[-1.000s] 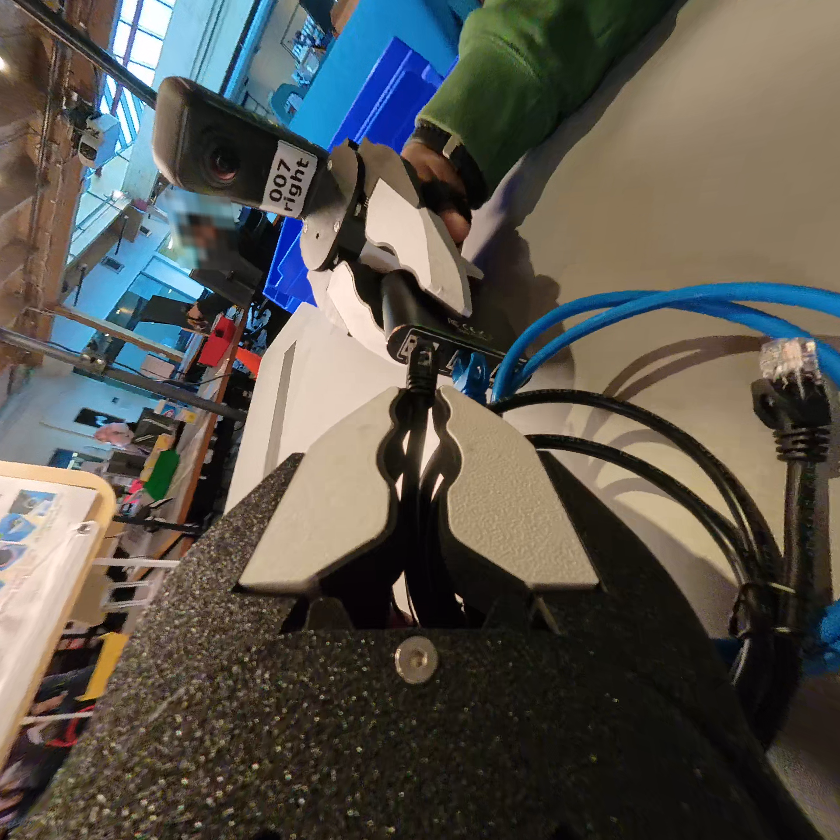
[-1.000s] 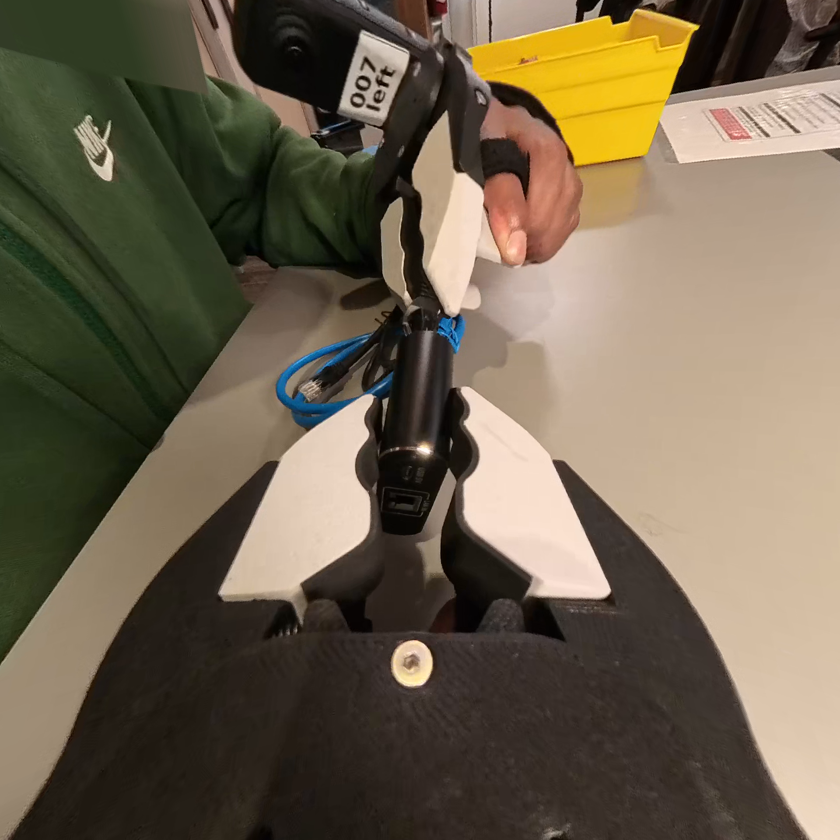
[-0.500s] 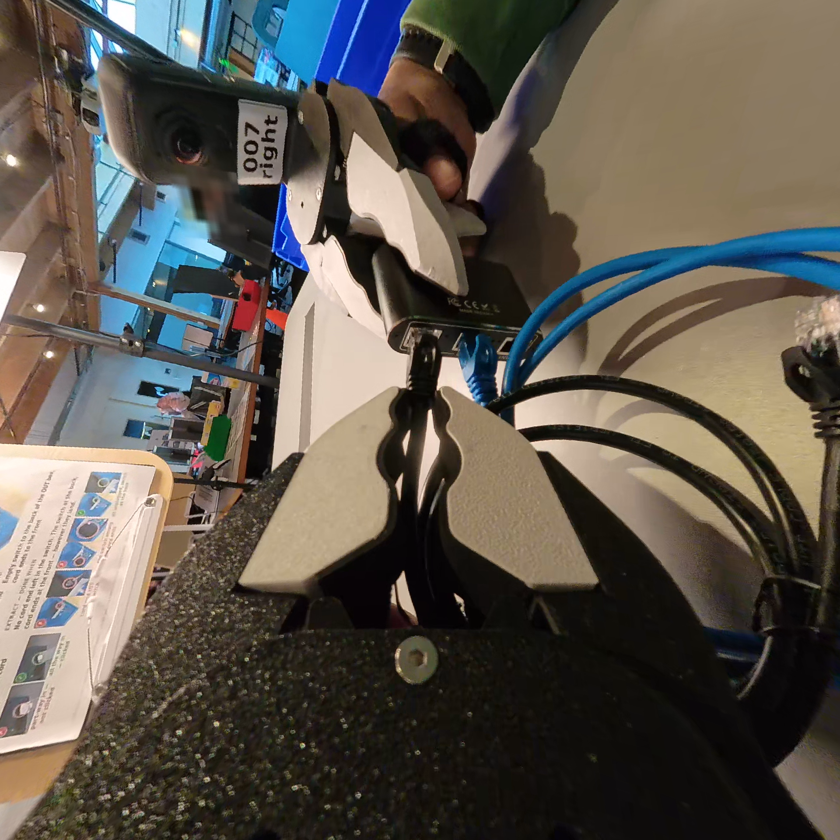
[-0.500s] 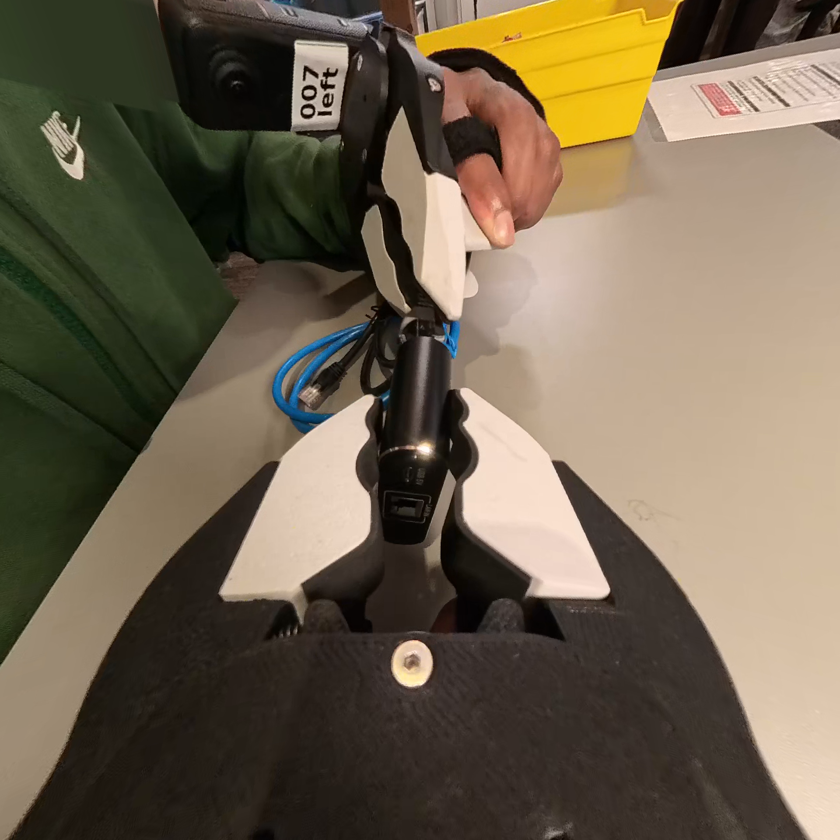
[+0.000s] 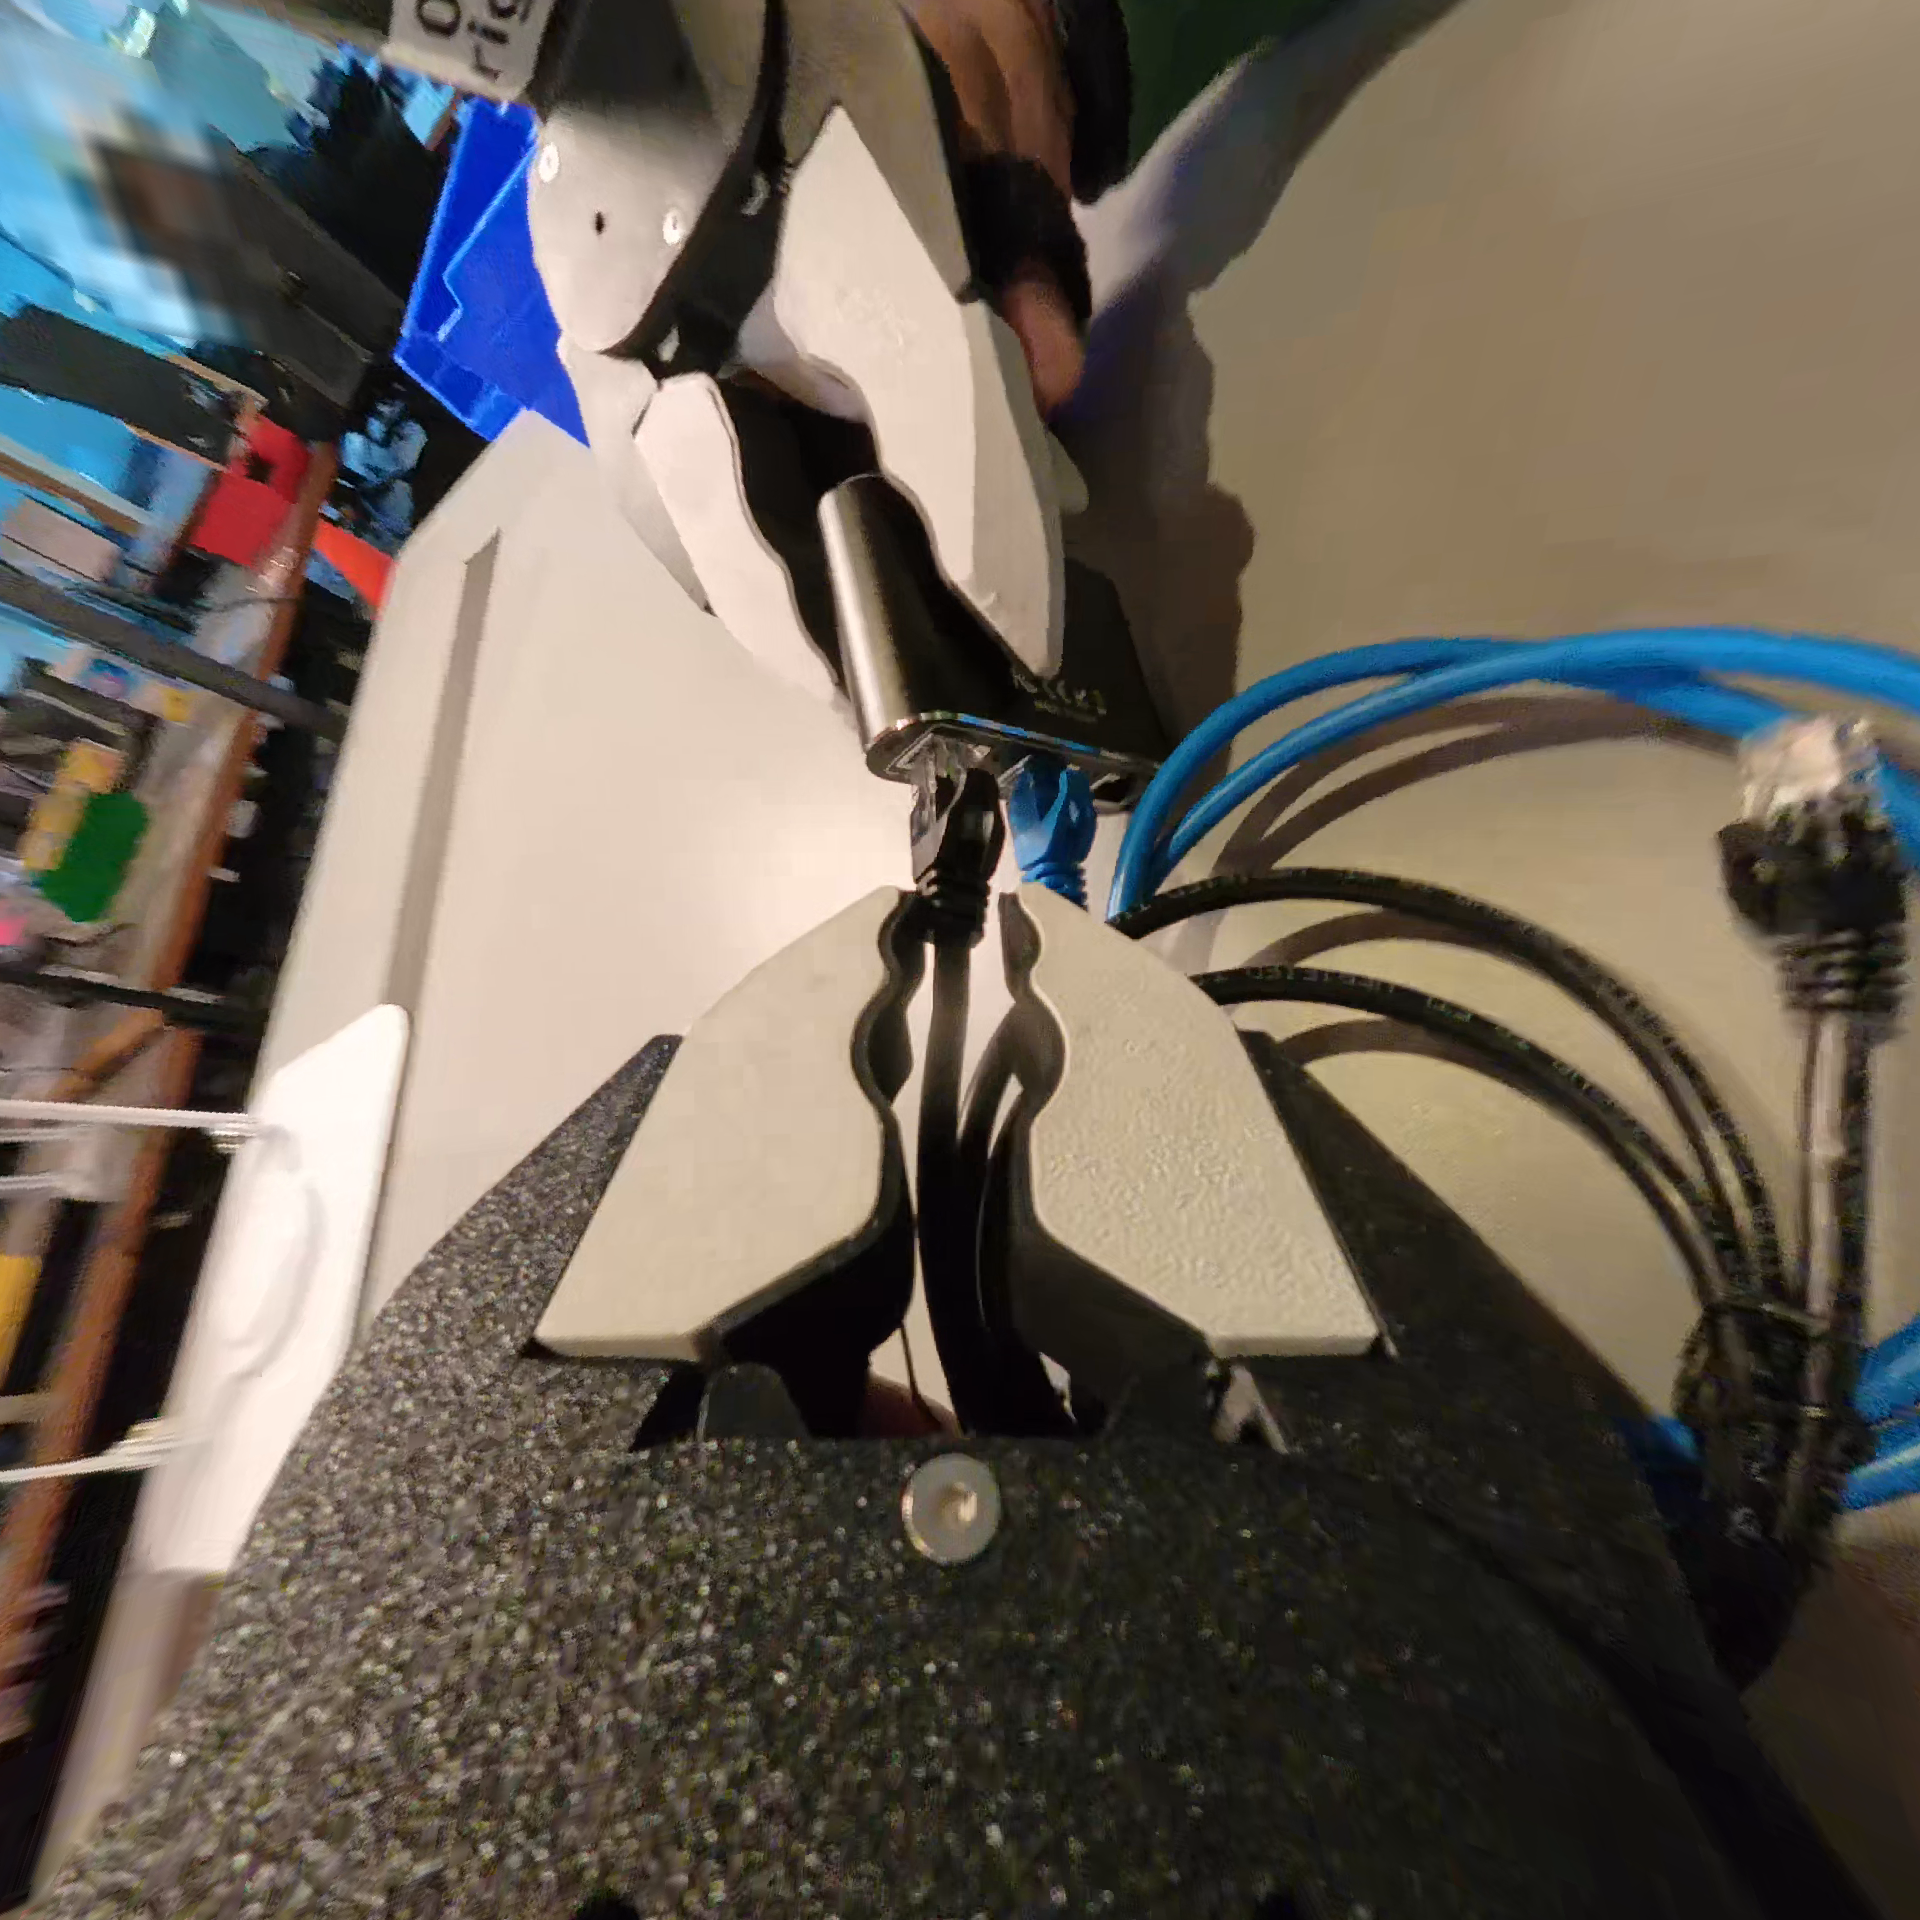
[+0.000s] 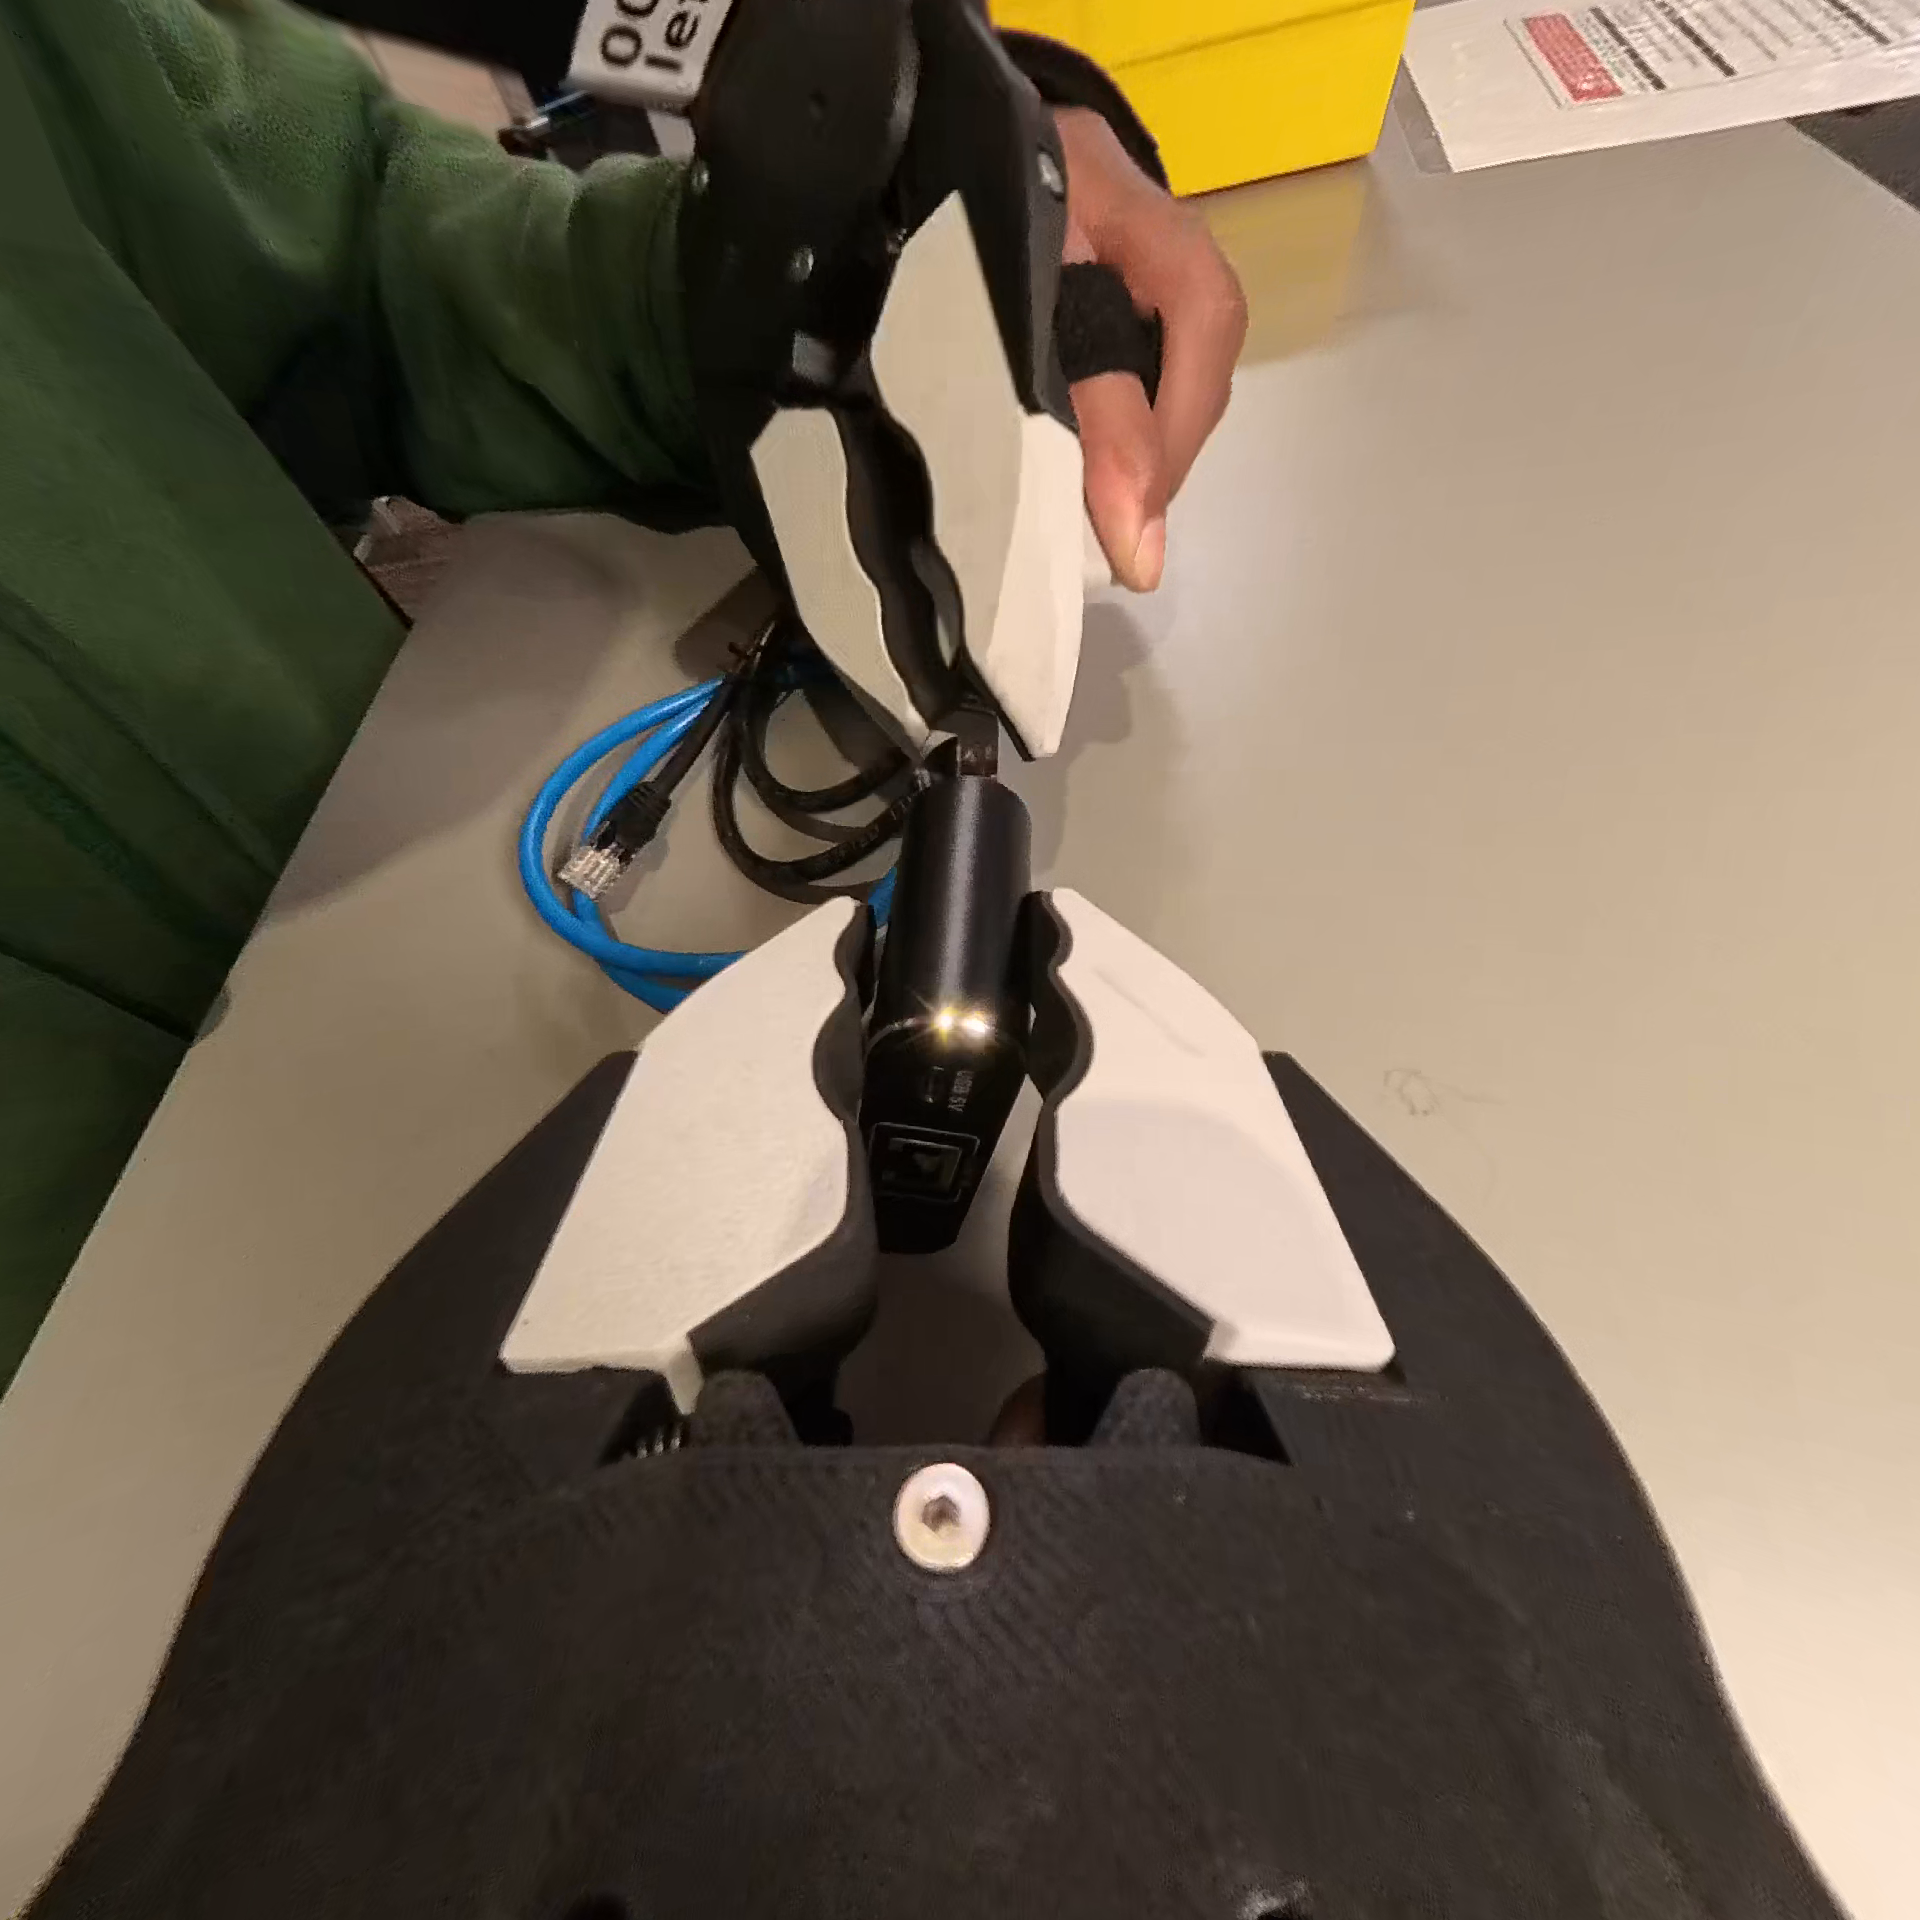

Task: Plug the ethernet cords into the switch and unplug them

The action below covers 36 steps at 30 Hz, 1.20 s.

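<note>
My right gripper is shut on the black switch and holds it above the grey table. My left gripper is shut on a black ethernet cord just behind its plug. The plug meets the switch's end port, with a little of its clear tip showing. A blue plug sits in the port beside it. In the right wrist view the left gripper hangs tip-down onto the switch's far end.
A loose black plug with a clear tip lies on coiled blue cable and black cable at the table's left; it also shows in the left wrist view. A yellow bin and a paper sheet lie at the back. A green sleeve is on the left.
Both grippers keep their grips. The switch has tilted and come closer to the left camera. The black plug's clear tip now shows at the port. The picture is motion-blurred.
</note>
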Motion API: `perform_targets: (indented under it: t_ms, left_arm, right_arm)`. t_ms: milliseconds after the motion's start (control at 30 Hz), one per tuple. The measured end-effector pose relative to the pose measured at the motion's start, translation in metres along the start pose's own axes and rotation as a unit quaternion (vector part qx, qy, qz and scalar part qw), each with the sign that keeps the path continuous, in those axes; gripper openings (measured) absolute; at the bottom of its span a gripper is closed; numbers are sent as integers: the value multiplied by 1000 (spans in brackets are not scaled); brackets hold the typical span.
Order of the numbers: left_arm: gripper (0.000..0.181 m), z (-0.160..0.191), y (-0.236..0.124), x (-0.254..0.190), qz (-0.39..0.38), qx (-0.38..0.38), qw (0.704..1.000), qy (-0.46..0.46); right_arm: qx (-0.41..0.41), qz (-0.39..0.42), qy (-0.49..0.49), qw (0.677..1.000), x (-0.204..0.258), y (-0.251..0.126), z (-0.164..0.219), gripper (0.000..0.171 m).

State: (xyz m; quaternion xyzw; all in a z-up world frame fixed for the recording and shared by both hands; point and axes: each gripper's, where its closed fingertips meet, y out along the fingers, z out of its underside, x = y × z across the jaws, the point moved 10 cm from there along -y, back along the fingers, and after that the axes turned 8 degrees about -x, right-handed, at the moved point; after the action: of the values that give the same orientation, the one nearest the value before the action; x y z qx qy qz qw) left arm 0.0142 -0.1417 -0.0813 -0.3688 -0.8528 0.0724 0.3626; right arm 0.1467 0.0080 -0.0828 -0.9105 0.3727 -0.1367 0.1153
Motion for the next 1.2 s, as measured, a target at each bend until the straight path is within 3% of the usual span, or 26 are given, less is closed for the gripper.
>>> perform_targets:
  t_ms: [133,267,333,467,533,700,833,967,1133,1200]
  left_arm:
    - [14,3,-5,8,48,-34,992,-113]
    - [27,7,-4,12,102,-53,963,-245]
    - [31,10,-3,14,108,-60,953,-277]
    - [23,8,-4,20,108,-90,938,-318]
    - [15,7,-3,20,106,-85,937,-321]
    - [15,8,-2,19,103,-75,935,-331]
    - [9,13,8,9,122,-7,944,-306]
    - [9,13,8,9,125,-23,947,-296]
    - [32,13,2,10,132,-45,946,-292]
    - [32,12,-1,12,126,-67,943,-302]
  right_arm:
    - [10,5,-9,1000,1,2,0,27]
    - [14,9,-14,1000,2,4,0,27]
    - [14,9,-14,1000,2,4,0,28]
    - [15,9,-15,1000,3,5,0,28]
    - [15,9,-16,1000,3,5,0,28]
    - [7,8,-14,1000,3,5,-1,27]
    - [5,4,-11,1000,4,6,-2,28]
    - [6,1,-10,1000,4,5,-1,28]
    - [7,2,-10,1000,4,6,-1,28]
    - [8,2,-12,1000,5,6,-1,28]
